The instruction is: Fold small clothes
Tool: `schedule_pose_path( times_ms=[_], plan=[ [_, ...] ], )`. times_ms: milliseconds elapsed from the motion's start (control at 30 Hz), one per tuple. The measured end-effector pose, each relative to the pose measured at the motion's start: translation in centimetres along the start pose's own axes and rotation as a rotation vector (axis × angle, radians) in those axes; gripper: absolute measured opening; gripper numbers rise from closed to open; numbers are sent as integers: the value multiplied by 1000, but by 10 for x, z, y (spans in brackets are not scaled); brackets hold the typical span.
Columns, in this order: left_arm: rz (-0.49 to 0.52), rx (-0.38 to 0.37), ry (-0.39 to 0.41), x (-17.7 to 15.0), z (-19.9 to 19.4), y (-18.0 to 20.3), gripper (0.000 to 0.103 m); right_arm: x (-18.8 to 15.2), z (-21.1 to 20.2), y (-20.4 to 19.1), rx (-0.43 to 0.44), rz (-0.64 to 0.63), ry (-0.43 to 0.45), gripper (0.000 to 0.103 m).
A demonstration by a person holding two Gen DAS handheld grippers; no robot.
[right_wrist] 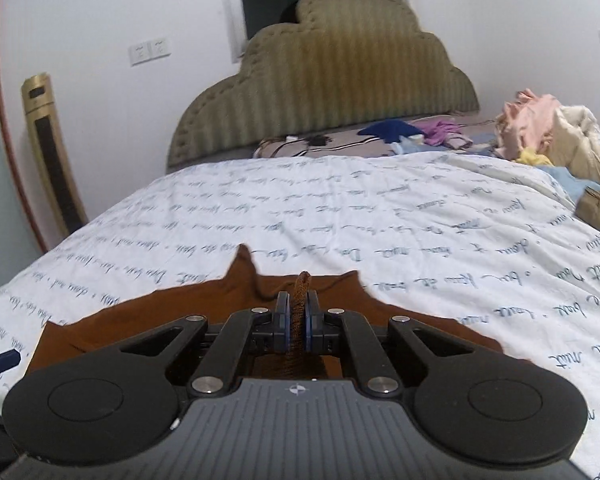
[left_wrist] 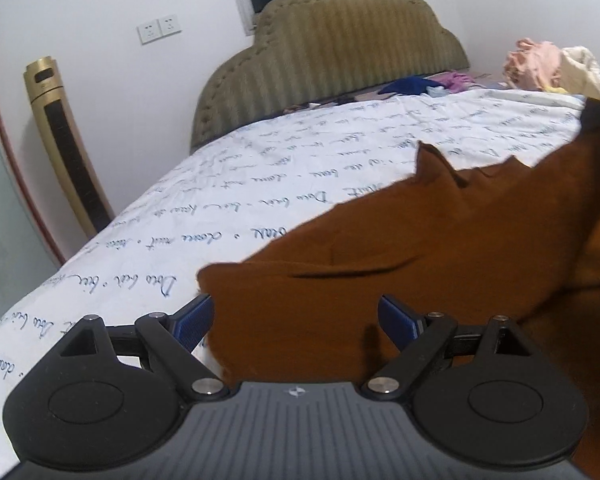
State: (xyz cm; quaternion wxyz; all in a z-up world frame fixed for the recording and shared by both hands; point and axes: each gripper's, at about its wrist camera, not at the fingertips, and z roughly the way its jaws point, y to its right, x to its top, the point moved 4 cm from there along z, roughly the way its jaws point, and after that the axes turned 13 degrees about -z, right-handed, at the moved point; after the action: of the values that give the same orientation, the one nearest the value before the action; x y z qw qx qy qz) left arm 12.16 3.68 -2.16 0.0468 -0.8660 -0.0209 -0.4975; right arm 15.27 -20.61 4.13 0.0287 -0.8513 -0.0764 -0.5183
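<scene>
The brown garment [right_wrist: 203, 308] lies on the bed, spread crosswise just ahead of the right tongs [right_wrist: 296, 320], which are clenched on a raised fold of it. The left tongs [left_wrist: 295, 320] stand released, with the cloth's near edge between their pads. The white bedsheet [right_wrist: 380, 216] carries cursive script, unreadable. Beyond, to the right, lies a heap of clothes [right_wrist: 540, 128].

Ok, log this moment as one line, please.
left gripper: jaws open over brown garment | right gripper: jaws shut on garment fold | surface: script-print bedsheet | fold: not yet done
</scene>
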Motion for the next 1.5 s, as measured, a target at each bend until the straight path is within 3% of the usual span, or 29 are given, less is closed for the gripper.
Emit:
schedule_pose_path(
  times_ms=[467,1000,1100,1167,1267,1400,1433,1500],
  plan=[
    [-9,18,-42,1,16,4,90,-19,7,75,-167,87,-22,11],
    [-15,11,-67,-2,18,4,90,-63,18,98,-207,134,-139,11],
    [-43,-11,-82,0,14,1,90,-69,18,100,-267,107,-165,11],
    [-68,-35,-92,1,11,0,90,-69,12,100,-301,99,-152,21],
    [-89,-56,-98,2,8,2,90,-68,0,91,-272,81,-107,22],
    [-74,-61,-105,-2,6,9,90,-77,8,74,-122,51,-139,26],
    [-68,-58,-107,-3,7,11,90,-82,15,73,-119,47,-180,34],
    [-62,-56,-111,-6,7,12,90,-91,22,72,-170,34,-223,35]
  ],
)
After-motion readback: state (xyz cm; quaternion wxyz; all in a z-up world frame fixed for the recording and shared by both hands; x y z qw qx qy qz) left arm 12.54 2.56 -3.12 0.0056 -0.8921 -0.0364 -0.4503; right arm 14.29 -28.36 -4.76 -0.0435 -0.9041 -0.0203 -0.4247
